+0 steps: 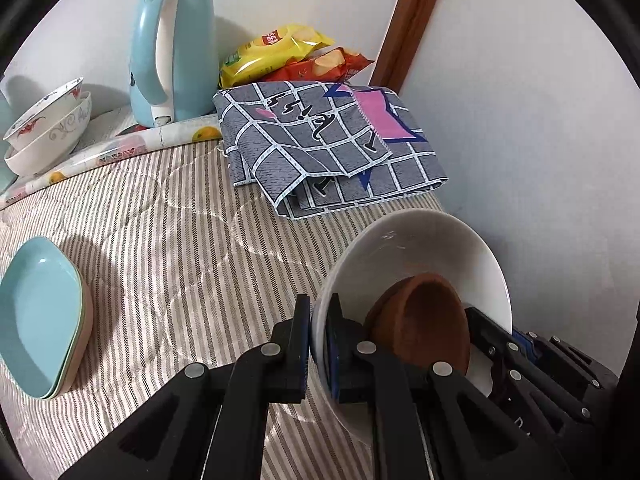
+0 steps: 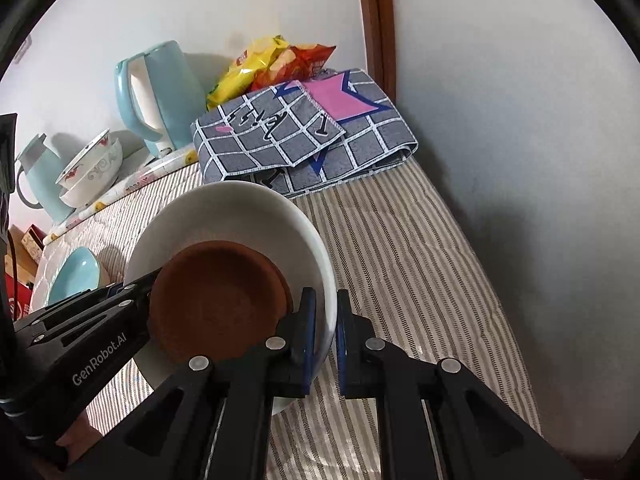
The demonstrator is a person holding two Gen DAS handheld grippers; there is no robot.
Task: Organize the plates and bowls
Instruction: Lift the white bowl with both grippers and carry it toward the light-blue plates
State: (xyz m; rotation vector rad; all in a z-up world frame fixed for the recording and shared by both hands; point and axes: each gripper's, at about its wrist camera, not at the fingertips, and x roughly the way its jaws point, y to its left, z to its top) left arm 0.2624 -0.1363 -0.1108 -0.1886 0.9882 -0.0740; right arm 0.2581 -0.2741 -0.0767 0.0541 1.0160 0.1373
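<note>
White bowl (image 1: 420, 240) carrying brown dish (image 1: 424, 316), pinched at both rims by left hand-held gripper (image 1: 318, 344) and right hand-held gripper (image 2: 325, 340). Folded cloth (image 1: 328, 140) at 12 o'clock; blue plates (image 1: 36, 320) at 9.

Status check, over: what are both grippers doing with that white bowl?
Left gripper and right gripper clamp opposite rims of white bowl. Brown dish inside. Striped cover below.

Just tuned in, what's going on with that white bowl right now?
Both grippers are clamped on opposite sides of the white bowl's rim: the left gripper and the right gripper. A brown dish sits tilted inside it. The bowl hangs over the striped bedcover, with stacked blue plates and patterned bowls farther off.
</note>
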